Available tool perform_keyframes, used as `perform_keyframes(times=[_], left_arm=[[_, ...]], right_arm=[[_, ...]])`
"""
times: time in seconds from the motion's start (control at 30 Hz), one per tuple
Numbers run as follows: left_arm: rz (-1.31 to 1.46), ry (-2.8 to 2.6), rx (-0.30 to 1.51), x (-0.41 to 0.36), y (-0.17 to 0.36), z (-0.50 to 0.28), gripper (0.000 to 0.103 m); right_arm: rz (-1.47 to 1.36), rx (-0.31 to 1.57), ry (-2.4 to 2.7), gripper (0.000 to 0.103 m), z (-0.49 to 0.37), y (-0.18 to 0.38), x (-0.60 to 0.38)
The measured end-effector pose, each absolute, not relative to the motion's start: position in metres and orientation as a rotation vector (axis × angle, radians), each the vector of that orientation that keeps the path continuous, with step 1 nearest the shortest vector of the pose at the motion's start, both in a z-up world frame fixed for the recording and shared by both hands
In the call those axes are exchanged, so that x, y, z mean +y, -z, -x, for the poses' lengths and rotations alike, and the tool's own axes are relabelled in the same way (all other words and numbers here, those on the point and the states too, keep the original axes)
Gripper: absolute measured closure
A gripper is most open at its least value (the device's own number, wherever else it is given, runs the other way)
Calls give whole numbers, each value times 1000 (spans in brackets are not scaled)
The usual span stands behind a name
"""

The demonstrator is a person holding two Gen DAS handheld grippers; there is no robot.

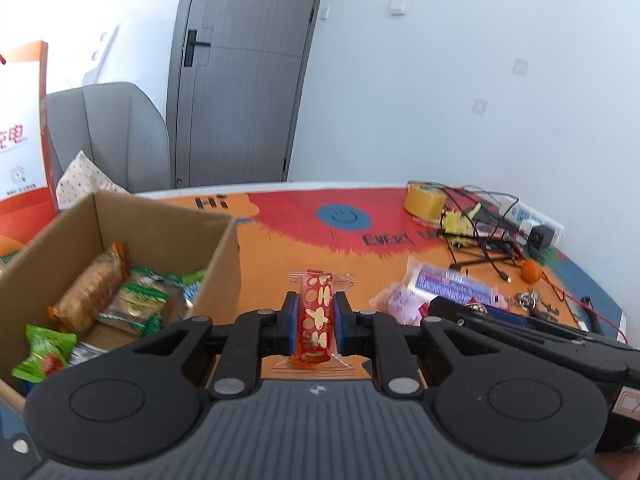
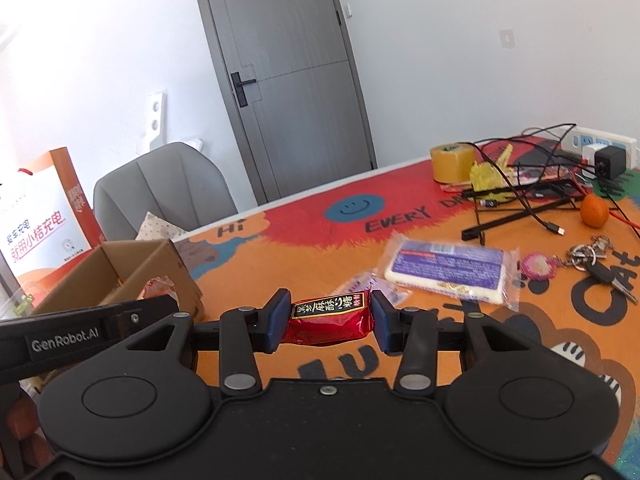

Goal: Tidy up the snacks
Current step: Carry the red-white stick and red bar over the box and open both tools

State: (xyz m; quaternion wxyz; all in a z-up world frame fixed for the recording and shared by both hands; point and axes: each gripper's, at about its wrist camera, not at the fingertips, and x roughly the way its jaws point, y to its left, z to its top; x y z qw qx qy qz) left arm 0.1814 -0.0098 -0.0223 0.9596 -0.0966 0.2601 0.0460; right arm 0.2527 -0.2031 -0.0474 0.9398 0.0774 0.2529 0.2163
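Note:
My left gripper (image 1: 316, 322) is shut on a slim red candy in a clear wrapper with cream petal shapes (image 1: 317, 312), held lengthwise above the mat. Just left of it stands an open cardboard box (image 1: 168, 216) holding several snack packets, brown and green. My right gripper (image 2: 330, 320) is shut on a dark red foil candy with a black label (image 2: 330, 320), held crosswise between the blue pads. The box (image 2: 120, 272) shows at the left in the right wrist view. A white and purple packet (image 2: 448, 270) and a small pale wrapper (image 2: 366, 282) lie on the mat beyond.
The orange and red printed mat (image 2: 280, 264) covers the table. A tape roll (image 2: 452, 162), tangled cables, a power strip (image 2: 600, 146), a small orange (image 2: 595, 211) and keys (image 2: 596, 258) crowd the far right. A grey chair (image 2: 160, 188) and a paper bag (image 2: 44, 220) stand behind the box.

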Motion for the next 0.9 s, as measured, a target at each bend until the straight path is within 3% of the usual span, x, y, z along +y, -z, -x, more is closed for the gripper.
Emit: perform_keyframes(times=[0.9], left_arm=[[272,-256,454,77,0,-151,87]], right_arm=[[-119,458,-583,59,-247,16,-134]])
